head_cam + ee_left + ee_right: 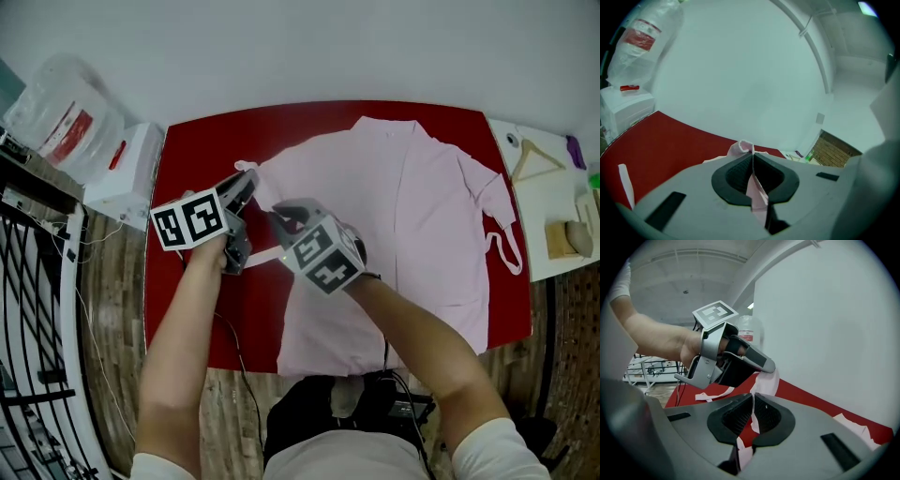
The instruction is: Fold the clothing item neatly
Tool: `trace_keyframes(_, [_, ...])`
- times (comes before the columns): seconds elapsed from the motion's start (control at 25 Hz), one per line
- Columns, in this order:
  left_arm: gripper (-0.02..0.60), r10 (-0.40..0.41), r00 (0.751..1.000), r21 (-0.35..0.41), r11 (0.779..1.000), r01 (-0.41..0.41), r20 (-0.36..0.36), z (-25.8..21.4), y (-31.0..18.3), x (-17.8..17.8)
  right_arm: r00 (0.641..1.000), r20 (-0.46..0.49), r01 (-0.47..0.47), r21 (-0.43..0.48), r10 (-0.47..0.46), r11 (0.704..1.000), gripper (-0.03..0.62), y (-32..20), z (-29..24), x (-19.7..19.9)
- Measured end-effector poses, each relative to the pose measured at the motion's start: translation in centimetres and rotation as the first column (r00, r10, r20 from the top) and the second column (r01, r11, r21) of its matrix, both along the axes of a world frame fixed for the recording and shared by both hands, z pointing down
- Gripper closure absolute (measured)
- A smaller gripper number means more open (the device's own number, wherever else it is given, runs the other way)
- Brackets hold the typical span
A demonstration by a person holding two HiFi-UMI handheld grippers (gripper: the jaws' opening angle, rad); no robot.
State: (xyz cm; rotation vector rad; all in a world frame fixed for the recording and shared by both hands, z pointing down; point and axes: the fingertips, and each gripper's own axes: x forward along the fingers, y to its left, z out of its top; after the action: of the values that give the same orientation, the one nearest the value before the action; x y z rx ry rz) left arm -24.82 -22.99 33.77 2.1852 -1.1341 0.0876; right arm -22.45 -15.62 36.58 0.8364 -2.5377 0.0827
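A: What could go wrong from here?

B: Both grips are thin. The left gripper (249,180) and right gripper (279,217) each have their fingers clenched on just a pinch of the garment (412,216) at its left edge. A tug could pull the cloth free, and I'd expect uneven carrying to skew the fold.

A: And the garment itself?

B: It's pale pink, spread over the centre and right of the red bench (187,187). The hem reaches the lower edge, and a tie (506,251) lies loose at right.
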Motion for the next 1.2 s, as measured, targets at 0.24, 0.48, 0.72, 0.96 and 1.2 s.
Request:
trace_keyframes(0.24, [0.566, 0.08, 0.995, 0.04, 0.996, -0.083, 0.057, -1.5, -0.8, 7.6, 0.996, 0.044, -0.073, -0.028, 0.074, 0.997, 0.569, -0.4, -0.7, 6.5])
trace_keyframes(0.48, [0.566, 0.159, 0.981, 0.039, 0.986, -0.164, 0.114, -1.1, -1.2, 14.7, 0.986, 0.082, -0.141, -0.051, 0.145, 0.989, 0.569, -0.6, -0.6, 12.5])
trace_keyframes(0.72, [0.566, 0.217, 0.964, 0.025, 0.974, -0.223, 0.154, 0.1, -1.4, 20.6, 0.971, 0.113, -0.199, -0.086, 0.208, 0.976, 0.569, -0.8, 0.5, 17.8])
trace_keyframes(0.96, [0.566, 0.28, 0.941, -0.007, 0.959, -0.283, 0.189, 2.1, -1.5, 26.1, 0.952, 0.139, -0.254, -0.143, 0.274, 0.957, 0.569, -0.9, 2.1, 22.1])
trace_keyframes(1.2, [0.566, 0.322, 0.925, -0.056, 0.947, -0.317, 0.2, 4.9, -1.7, 30.2, 0.94, 0.13, -0.288, -0.191, 0.315, 0.938, 0.569, -1.1, 4.8, 26.0])
